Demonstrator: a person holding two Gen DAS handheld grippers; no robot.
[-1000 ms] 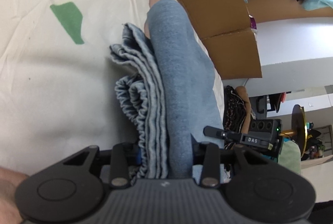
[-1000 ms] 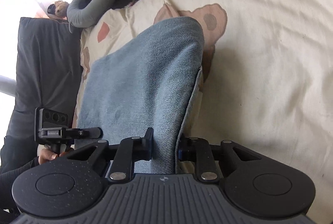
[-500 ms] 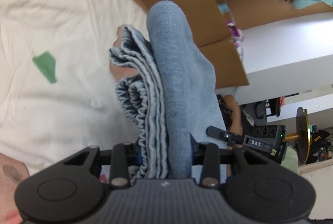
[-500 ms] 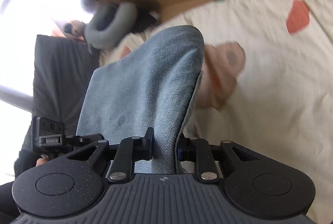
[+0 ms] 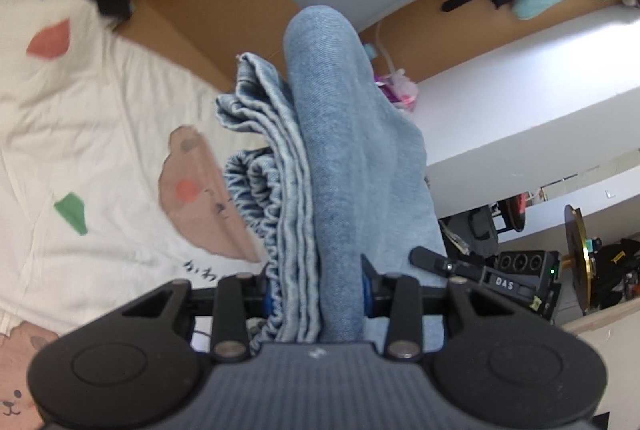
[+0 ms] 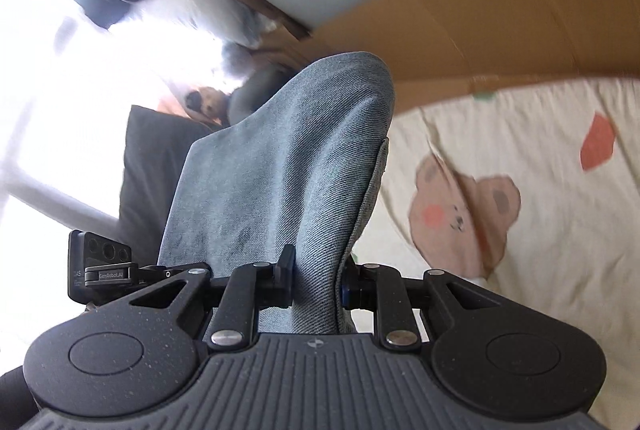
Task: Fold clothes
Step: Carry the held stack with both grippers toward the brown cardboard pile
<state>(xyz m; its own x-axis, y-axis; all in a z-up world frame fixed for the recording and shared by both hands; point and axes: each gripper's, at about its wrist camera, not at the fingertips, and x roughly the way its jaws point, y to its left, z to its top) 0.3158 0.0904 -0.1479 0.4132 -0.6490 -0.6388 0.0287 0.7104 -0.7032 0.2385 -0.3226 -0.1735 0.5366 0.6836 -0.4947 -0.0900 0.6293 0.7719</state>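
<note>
Both the left gripper (image 5: 316,300) and right gripper (image 6: 316,280) pinch the blue jeans (image 5: 336,158), folded up thick, it seems. Setting them down on the bed (image 5: 80,118) is left.

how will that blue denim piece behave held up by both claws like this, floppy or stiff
Likely floppy: the denim garment droops over the left claw in soft layers. Probably fairly heavy, since several thick folds bunch there. It seems unlikely to slip, since the right claw also pinches the cloth firmly.
</note>
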